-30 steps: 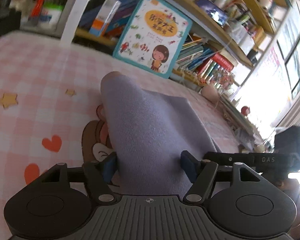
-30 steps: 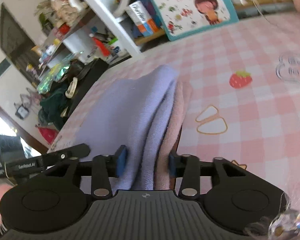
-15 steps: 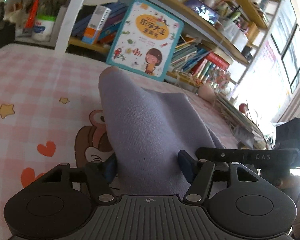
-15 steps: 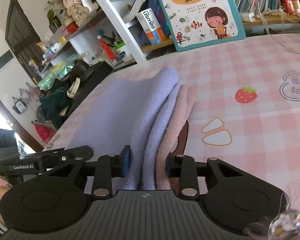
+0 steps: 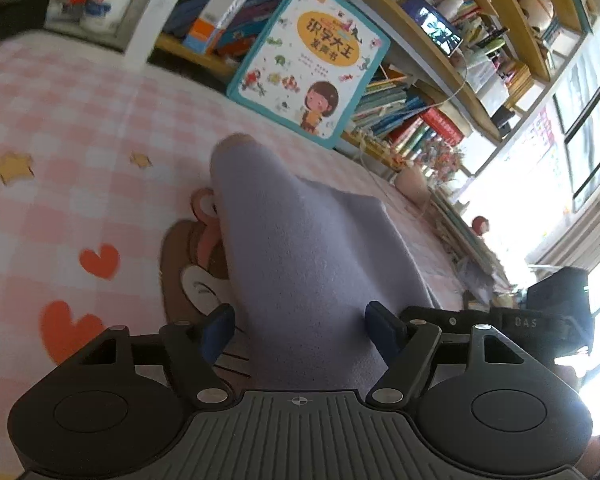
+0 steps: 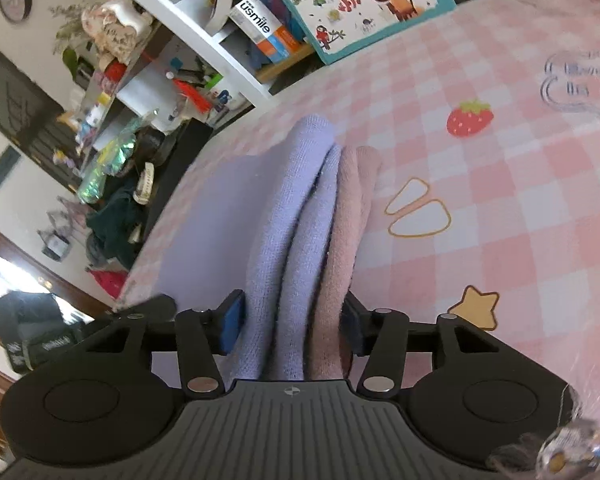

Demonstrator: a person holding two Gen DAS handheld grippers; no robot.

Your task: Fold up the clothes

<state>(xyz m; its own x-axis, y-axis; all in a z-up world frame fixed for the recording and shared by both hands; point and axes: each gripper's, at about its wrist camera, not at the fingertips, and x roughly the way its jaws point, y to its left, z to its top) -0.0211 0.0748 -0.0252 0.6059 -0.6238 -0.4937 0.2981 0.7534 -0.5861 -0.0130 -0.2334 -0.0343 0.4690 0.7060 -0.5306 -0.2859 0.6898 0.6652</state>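
Both views are bright with daylight. In the left wrist view the window (image 5: 580,128) at the right edge is overexposed to white, washing out detail nearby. The bookshelf (image 5: 440,60) bends strongly with fisheye distortion toward the frame edges. The left-edge background is motion-blurred. In the right wrist view the printed lettering (image 6: 580,80) is smeared, and a glare spot sits at the lower right corner.

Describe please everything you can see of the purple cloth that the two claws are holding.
The purple cloth is a soft knit in pale lilac, folded into several layers; the right wrist view shows a dusty pink layer on its right side. It runs forward from both claws and ends in a rounded folded tip. The left claw and the right claw each have it between their blue pads. It extends over the pink checked sheet; whether it rests on the sheet cannot be told.
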